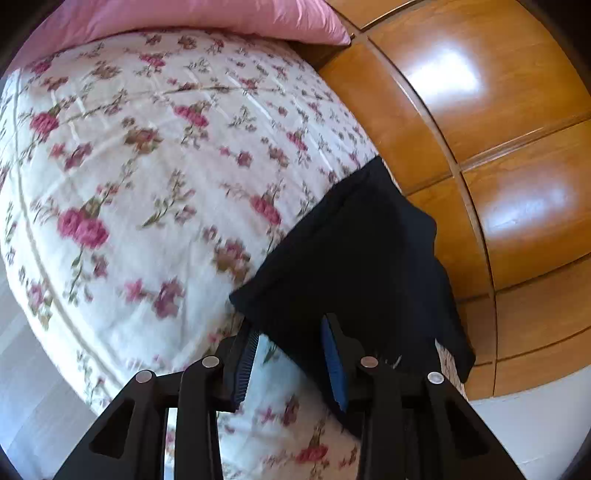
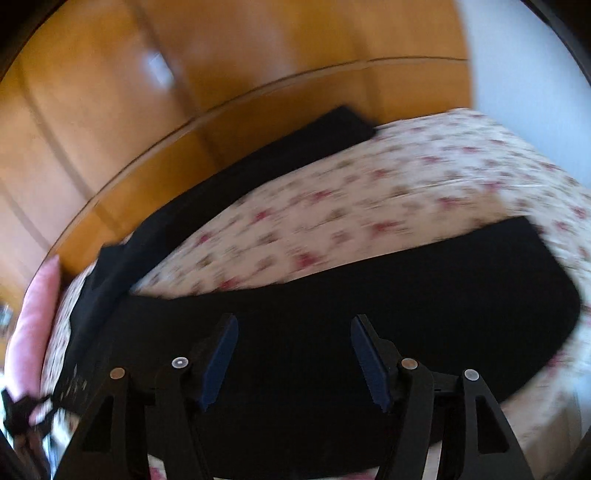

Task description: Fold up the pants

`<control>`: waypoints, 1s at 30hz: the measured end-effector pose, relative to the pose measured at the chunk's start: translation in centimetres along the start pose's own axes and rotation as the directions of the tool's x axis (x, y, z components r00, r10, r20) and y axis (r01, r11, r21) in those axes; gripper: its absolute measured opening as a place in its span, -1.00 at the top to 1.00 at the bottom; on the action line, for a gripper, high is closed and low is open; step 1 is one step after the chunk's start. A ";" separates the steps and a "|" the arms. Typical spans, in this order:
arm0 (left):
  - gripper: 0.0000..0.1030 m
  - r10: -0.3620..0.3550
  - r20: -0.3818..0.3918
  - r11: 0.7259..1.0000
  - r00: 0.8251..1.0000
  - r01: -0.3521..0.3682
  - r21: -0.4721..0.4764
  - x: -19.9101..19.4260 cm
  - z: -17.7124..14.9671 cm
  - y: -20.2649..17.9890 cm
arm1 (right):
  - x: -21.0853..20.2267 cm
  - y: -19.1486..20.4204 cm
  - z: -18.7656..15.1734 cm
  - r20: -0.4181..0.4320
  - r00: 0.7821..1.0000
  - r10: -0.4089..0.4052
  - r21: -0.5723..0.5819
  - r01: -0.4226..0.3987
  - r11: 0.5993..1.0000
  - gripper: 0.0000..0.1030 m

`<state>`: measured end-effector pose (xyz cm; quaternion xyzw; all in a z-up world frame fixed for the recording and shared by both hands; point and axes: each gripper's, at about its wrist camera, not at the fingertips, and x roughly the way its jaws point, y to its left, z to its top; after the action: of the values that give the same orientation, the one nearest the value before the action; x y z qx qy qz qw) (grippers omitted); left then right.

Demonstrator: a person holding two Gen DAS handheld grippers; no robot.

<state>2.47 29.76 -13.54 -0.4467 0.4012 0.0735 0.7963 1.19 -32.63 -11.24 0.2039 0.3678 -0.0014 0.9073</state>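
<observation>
Black pants (image 2: 369,295) lie spread on a floral bedspread (image 2: 388,192); one leg (image 2: 236,173) runs along the far edge by the wooden wardrobe, the other lies under my right gripper. My right gripper (image 2: 293,323) is open and hovers over that near leg, holding nothing. In the left wrist view a black pant leg end (image 1: 354,258) lies at the bed's right edge. My left gripper (image 1: 291,326) is open, its right finger over the cloth edge, its left finger over the bedspread (image 1: 147,184).
A pink pillow (image 1: 207,18) lies at the head of the bed; it also shows in the right wrist view (image 2: 33,314). A glossy wooden wardrobe (image 1: 480,129) stands close beside the bed. Pale floor (image 1: 535,424) shows past the bed's corner.
</observation>
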 end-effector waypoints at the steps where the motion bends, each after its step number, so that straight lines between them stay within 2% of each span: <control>1: 0.52 0.009 0.017 1.000 1.000 -0.009 0.022 0.1 0.2 -0.4 | 0.8 1.2 -0.2 -0.021 1.000 0.020 -0.021 -0.021 1.000 -0.25; 3: 0.79 0.027 0.044 0.997 0.999 -0.031 0.070 0.0 0.3 -1.1 | 2.2 3.9 -0.9 -0.058 0.997 0.051 -0.073 -0.055 0.996 -0.25; 5: 0.84 0.037 0.126 0.986 0.991 -0.056 0.155 -1.2 -0.1 -2.2 | 3.2 6.0 -1.8 -0.085 0.994 0.073 -0.115 -0.082 0.990 -0.25; 8: 0.84 0.080 0.214 0.942 0.974 -0.144 0.303 -2.6 -1.4 -3.9 | 4.8 8.4 -3.3 -0.141 0.986 0.093 -0.164 -0.116 0.980 -0.25; 10: 0.83 0.178 0.207 0.903 0.962 -0.243 0.354 -1.3 -1.5 -4.1 | 5.8 9.2 -4.2 -0.173 0.980 0.094 -0.177 -0.125 0.976 -0.26; 12: 0.73 0.276 0.137 0.887 0.951 -0.307 0.345 1.0 -1.2 -3.1 | 6.3 9.6 -4.6 -0.176 0.981 0.078 -0.198 -0.113 0.974 -0.28; 13: 0.70 0.292 0.112 0.890 0.950 -0.313 0.332 1.5 -1.0 -2.7 | 6.3 9.7 -4.6 -0.174 0.982 0.075 -0.209 -0.112 0.972 -0.31; 14: 0.60 0.287 0.121 0.895 0.950 -0.311 0.321 1.3 -0.8 -2.7 | 6.2 9.8 -4.7 -0.174 0.982 0.077 -0.216 -0.114 0.970 -0.33; 16: 0.38 0.324 0.129 0.884 0.937 -0.348 0.312 0.6 -0.1 -3.3 | 6.2 9.6 -4.6 -0.179 0.980 0.089 -0.213 -0.126 0.969 -0.35; 17: 0.38 0.328 0.140 0.885 0.934 -0.356 0.300 0.0 0.3 -3.5 | 6.2 9.5 -4.6 -0.180 0.979 0.095 -0.215 -0.134 0.967 -0.35; 20: 0.39 0.311 0.185 0.892 0.932 -0.354 0.282 -1.9 1.9 -4.4 | 6.3 9.3 -4.4 -0.188 0.976 0.113 -0.205 -0.152 0.967 -0.35; 24: 0.38 0.222 0.201 0.918 0.954 -0.274 0.286 -2.7 5.0 -6.7 | 6.4 9.2 -4.0 -0.192 0.973 0.131 -0.177 -0.166 0.970 -0.39; 28: 0.30 0.153 0.147 0.924 0.977 -0.195 0.329 0.3 8.3 -10.6 | 6.1 9.5 -3.5 -0.182 0.974 0.138 -0.170 -0.169 0.971 -0.39; 30: 0.29 0.150 0.122 0.915 0.981 -0.185 0.360 2.5 9.7 -12.4 | 6.1 9.8 -3.0 -0.177 0.974 0.141 -0.175 -0.172 0.969 -0.39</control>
<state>15.56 29.34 -4.49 -0.2491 0.4074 0.0851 0.8745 5.20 -21.62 -13.63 0.1448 0.4219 0.1220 0.8867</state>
